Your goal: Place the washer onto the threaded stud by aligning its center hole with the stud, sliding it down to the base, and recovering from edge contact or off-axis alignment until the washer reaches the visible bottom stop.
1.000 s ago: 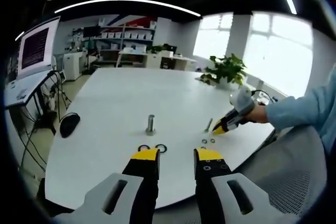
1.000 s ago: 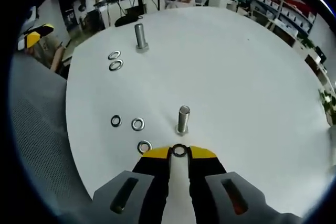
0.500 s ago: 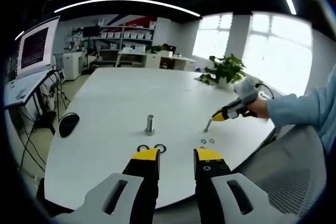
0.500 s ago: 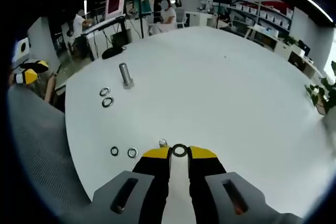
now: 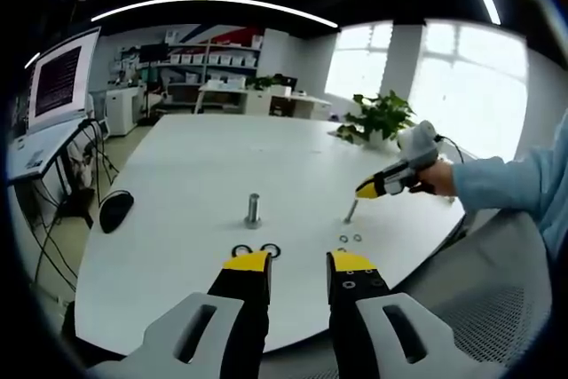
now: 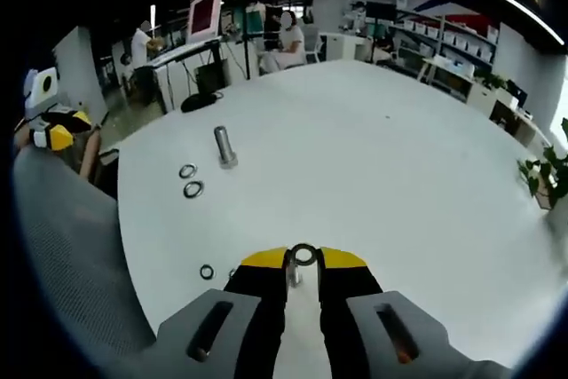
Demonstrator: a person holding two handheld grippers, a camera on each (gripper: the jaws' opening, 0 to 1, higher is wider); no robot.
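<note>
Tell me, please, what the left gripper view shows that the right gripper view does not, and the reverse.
Left gripper view: the open left tool from behind, and the hand and blue sleeve carrying the right tool. Right gripper view: the washer pinched in the right tool's tips, seen close up, and people in the background. Both: the white table, the upright stud with two loose washers beside it, and a potted plant.

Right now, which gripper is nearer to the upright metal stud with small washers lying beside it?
Right. The right gripper, holding a small metal washer, hovers just above that upright metal stud. The left gripper stays back at the white table edge, jaws open.
</note>
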